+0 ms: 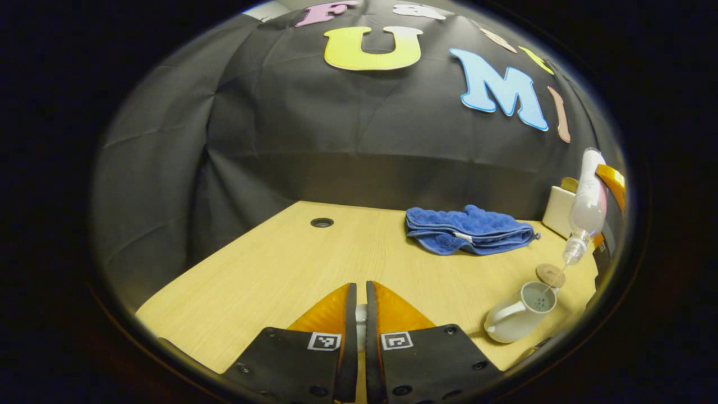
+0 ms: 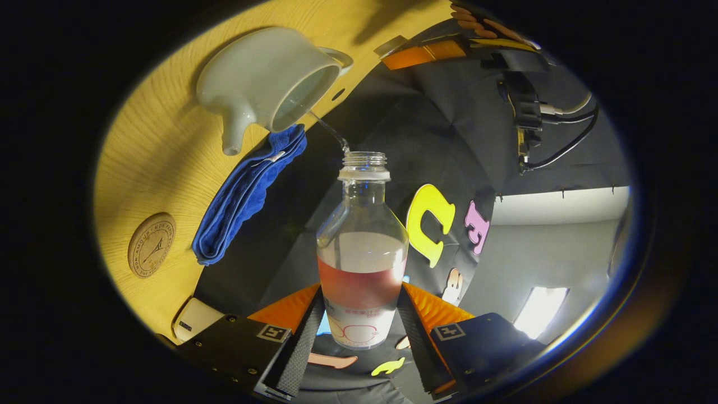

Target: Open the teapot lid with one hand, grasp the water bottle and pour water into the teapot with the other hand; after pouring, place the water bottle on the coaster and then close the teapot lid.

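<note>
Right tool clenched on the water bottle, both fingers pressing its lower body; bottle tipped mouth-down over the open teapot, a thin stream of water running from mouth into pot. In the left gripper view, same bottle at 3 o'clock, slanted above the teapot — pot standing on the wooden surface at 4 o'clock, coaster just beyond it. Folded blue towel lying at 1 o'clock, apart from the pot. Left tool nearly closed at 6 o'clock — something pale pinched between its fingers, seemingly the lid, too hidden to confirm.
</note>
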Available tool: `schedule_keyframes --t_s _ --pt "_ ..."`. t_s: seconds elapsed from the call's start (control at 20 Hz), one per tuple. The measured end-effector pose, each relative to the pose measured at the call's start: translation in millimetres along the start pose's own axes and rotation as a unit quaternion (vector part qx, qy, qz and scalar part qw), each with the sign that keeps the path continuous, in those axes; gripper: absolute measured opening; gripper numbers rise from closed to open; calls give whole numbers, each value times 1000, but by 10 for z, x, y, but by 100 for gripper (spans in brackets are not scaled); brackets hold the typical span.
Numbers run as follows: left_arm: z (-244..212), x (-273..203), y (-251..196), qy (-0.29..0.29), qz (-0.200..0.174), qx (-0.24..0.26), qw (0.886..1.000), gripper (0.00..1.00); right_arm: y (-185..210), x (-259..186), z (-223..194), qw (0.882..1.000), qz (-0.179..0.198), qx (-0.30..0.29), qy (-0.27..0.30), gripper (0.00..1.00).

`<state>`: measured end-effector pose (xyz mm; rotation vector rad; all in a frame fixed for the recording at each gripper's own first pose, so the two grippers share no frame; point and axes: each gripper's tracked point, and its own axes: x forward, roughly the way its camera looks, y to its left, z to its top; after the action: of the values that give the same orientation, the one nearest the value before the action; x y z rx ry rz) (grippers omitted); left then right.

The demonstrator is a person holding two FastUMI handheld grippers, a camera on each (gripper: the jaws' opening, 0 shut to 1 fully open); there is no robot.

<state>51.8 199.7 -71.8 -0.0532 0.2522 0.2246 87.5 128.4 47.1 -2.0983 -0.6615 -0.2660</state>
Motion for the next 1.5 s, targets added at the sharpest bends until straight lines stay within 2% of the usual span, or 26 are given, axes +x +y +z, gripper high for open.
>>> schedule_keyframes --t_s 0.3,0.35,0.55,0.7,0.8,0.9,1.0,1.1,1.15,1.3,1.35,1.4,1.5 --pt "-21 7 -11 2 -1 2 1000 14 -21 -13 33 1000 -11 -12 -9 77" --pt "-20 9 -10 3 -1 2 1000 14 13 -18 40 1000 -3 -2 -7 77" --pt "-6 13 -8 1 -2 1 1000 14 311 -59 1 993 55 102 11 78" --pt "-1 3 -3 -1 -1 1 1000 14 505 -122 42 974 103 200 27 78" --pt "-2 1 -8 -1 -2 1 1000 12 638 -191 63 948 135 286 46 78" --pt "-3 1 -12 -1 -2 1 1000 14 797 -246 66 901 168 394 75 78" --pt "1 -2 -14 -2 -2 2 1000 14 861 -301 67 842 186 496 108 78" --pt "11 -5 -14 -4 -2 2 1000 14 926 -273 49 774 196 587 135 78" --pt "15 -6 -21 -5 -3 2 1000 14 984 -257 52 735 205 630 146 78" --pt "10 -4 -19 -5 -2 3 1000 14 1061 -223 137 607 224 745 160 78" --pt "14 -5 -20 -5 -2 3 1000 14 1114 -216 138 574 227 769 164 78" --pt "12 -4 -17 -5 -3 2 1000 12 1196 -211 106 551 227 785 169 78" --pt "7 -4 -27 -5 -3 2 1000 12 1308 -204 74 518 232 803 182 78"
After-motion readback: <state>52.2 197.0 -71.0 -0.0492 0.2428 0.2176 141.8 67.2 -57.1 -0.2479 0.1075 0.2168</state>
